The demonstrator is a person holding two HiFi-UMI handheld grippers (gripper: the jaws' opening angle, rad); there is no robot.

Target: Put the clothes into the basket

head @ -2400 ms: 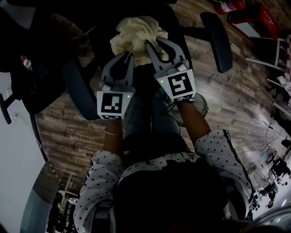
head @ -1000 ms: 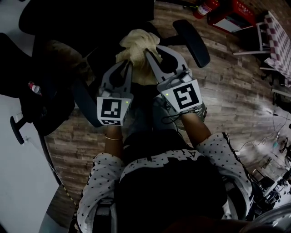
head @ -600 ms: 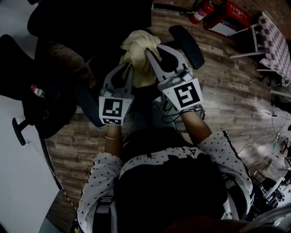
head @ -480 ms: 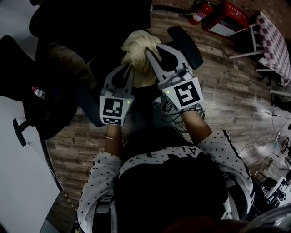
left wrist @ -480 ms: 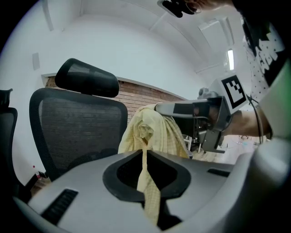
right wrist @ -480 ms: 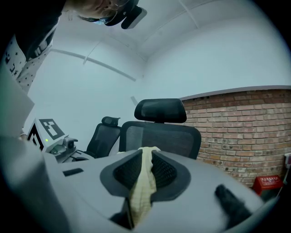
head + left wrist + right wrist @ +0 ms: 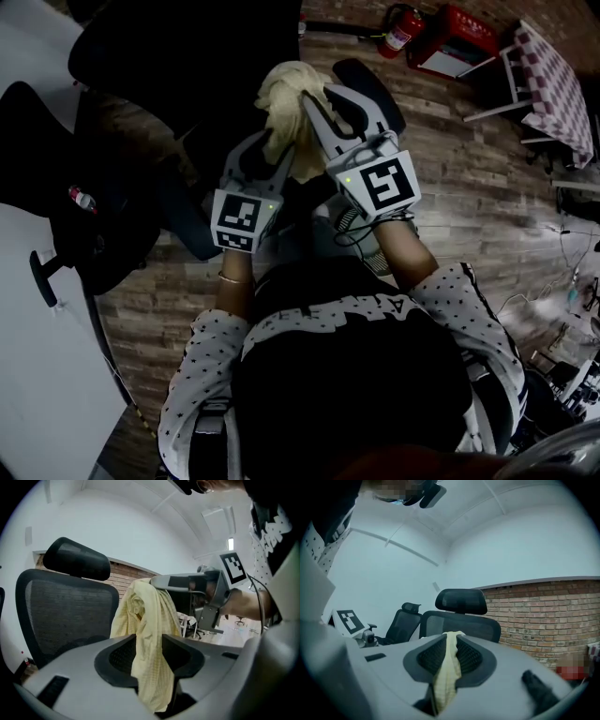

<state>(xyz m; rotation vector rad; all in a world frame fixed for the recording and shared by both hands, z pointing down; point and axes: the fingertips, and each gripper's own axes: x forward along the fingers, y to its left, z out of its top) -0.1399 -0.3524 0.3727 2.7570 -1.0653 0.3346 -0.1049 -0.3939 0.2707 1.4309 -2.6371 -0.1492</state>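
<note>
Step in hand: carrying stage. One pale yellow garment (image 7: 284, 86) is held off the ground by both grippers, in front of the person and above the seat of a black office chair (image 7: 65, 616). It appears clear of the chair, though the head view is too dark to confirm this. No basket is seen in any view, so the drop-off point cannot be located from here.

Left gripper (image 7: 150, 639): jaws are set narrow and pinched on the garment. A thick fold passes between the pads, with cloth bunched above the tips and a tail hanging below them.

Right gripper (image 7: 450, 640): jaws are likewise nearly together and clamped on a thinner, rope-like strip of the same garment. Cloth shows at the tips and runs down through the gap.

Position: the two grippers are held close together, the right one slightly higher and further forward in the head view. The cloth is gathered in a loose ball around both sets of tips. The wooden floor (image 7: 469, 187) is seen beneath.

Next move (judgement): the basket must first be found, and both grips held firm while the bundle is swung over it. Release is best delayed until the hanging tail is inside the rim.

Risk (judgement): the trailing cloth may snag on the chair.
</note>
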